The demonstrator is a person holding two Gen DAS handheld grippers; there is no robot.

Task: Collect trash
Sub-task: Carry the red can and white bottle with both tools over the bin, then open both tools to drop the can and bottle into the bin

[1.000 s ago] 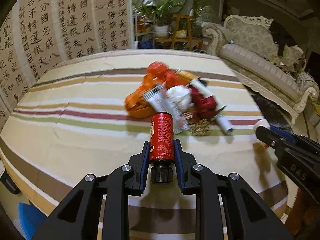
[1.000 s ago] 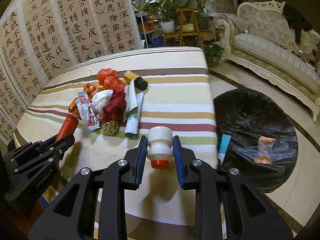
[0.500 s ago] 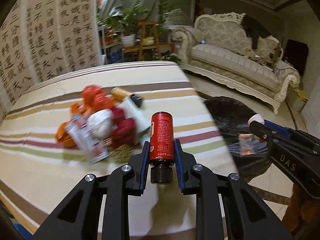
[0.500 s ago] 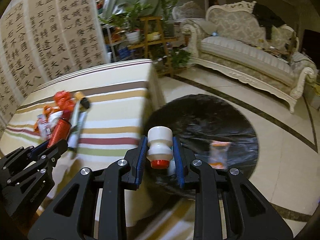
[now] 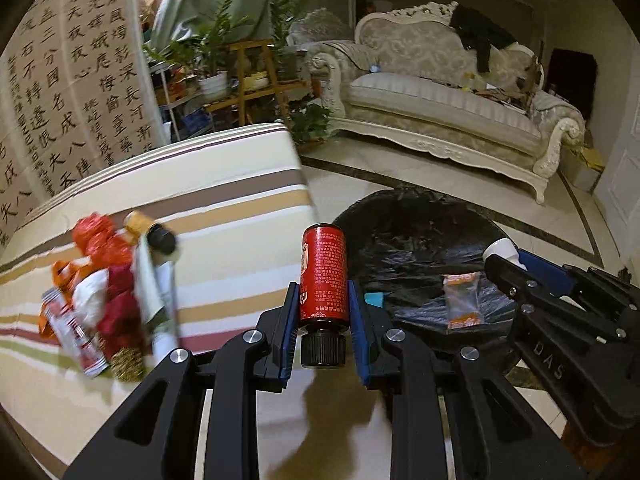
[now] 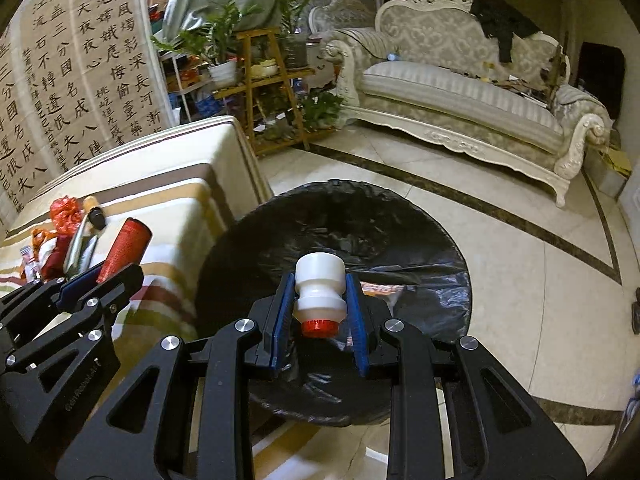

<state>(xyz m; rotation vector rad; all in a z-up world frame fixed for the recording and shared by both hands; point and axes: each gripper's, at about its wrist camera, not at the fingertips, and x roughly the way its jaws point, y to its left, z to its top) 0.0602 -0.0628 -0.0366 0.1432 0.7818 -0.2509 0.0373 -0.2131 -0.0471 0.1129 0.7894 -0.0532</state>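
My left gripper is shut on a red bottle with a black cap, held at the table's right edge. It also shows in the right wrist view. My right gripper is shut on a small white bottle with a red cap, held over the black trash bag. The bag lies open on the floor and holds an orange wrapper and a blue item.
A pile of trash lies on the striped tablecloth: red and orange wrappers, a white tube, a yellow bottle with a black cap. A cream sofa and a plant stand stand behind on the tiled floor.
Both grippers have swung right, away from the trash pile and toward the black bag, each keeping its bottle. The right gripper now hangs over the bag.
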